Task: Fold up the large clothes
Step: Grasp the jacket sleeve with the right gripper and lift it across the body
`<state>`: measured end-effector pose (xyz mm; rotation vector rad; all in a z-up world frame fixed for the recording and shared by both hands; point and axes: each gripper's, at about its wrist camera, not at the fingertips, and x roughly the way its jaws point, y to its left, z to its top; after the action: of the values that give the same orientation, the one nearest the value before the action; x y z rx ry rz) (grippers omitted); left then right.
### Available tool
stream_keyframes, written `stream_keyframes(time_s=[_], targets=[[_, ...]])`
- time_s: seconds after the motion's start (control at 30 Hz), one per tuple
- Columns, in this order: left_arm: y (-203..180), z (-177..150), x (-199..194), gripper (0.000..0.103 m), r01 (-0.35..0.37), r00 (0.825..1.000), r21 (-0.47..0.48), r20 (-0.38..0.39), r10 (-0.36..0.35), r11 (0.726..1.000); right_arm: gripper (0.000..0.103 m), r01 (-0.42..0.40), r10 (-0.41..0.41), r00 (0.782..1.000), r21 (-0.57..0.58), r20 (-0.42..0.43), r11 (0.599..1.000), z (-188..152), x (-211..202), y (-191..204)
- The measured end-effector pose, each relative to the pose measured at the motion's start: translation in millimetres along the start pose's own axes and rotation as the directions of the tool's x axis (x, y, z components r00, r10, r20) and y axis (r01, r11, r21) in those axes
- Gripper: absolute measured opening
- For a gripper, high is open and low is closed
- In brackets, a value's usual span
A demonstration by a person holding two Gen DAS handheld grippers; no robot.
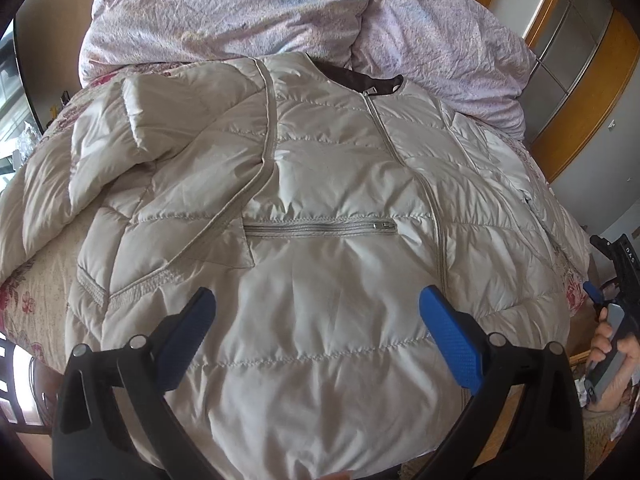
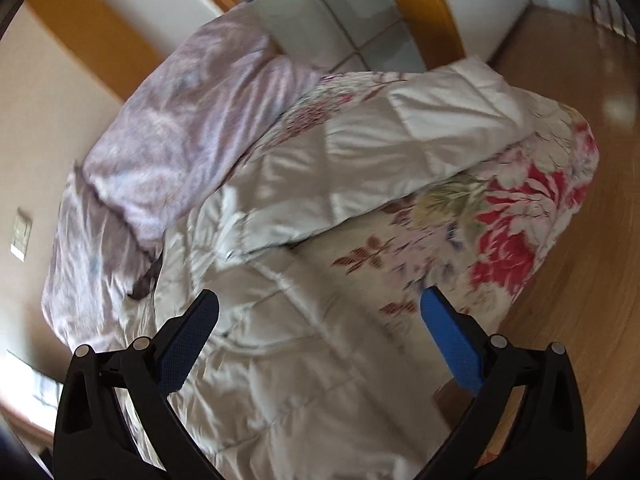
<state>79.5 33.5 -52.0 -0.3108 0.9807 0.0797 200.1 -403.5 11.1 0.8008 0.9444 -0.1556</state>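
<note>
A large cream quilted down jacket [image 1: 320, 200] lies front up on the bed, zipped, with its dark-lined collar at the far side. Its left sleeve [image 1: 108, 148] is folded in over the chest. My left gripper [image 1: 318, 312] is open and empty above the jacket's hem. My right gripper [image 2: 320, 312] is open and empty over the jacket's right side [image 2: 280, 360]; the other sleeve [image 2: 380, 152] lies stretched out on the bed. The right gripper also shows at the right edge of the left wrist view [image 1: 616, 292], held in a hand.
A floral bedspread [image 2: 500, 220] covers the bed. A lilac duvet [image 1: 248, 8] is bunched at the head of the bed, beyond the collar. Wooden floor [image 2: 580, 320] lies to the right of the bed. A wood-framed door [image 1: 568, 52] stands at the back right.
</note>
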Motion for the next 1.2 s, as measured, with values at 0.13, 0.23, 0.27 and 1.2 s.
stream_keyframes(time_s=[0.13,0.23,0.27,1.2], targets=[[7.2,3.9,13.6,0.101,0.082,0.996,-0.035,-0.035,-0.083,0.996,0.080,0.038,-0.045,0.998,0.205,0.033,0.978,40.4,13.7,-58.5],[10.2,6.2,20.2,0.101,0.127,0.991,-0.050,-0.046,-0.129,0.991,0.070,0.032,-0.046,0.998,0.327,0.037,0.944,60.6,24.5,-94.1],[10.9,6.8,21.9,0.101,0.144,0.988,-0.053,-0.048,-0.146,0.988,0.067,0.031,-0.046,0.998,0.359,0.033,0.933,64.5,28.2,-102.9],[80.5,11.2,-7.1,0.101,0.123,0.969,-0.179,0.235,-0.079,0.976,0.008,-0.039,0.095,0.958,-0.206,0.269,0.978,106.9,-8.4,75.4]])
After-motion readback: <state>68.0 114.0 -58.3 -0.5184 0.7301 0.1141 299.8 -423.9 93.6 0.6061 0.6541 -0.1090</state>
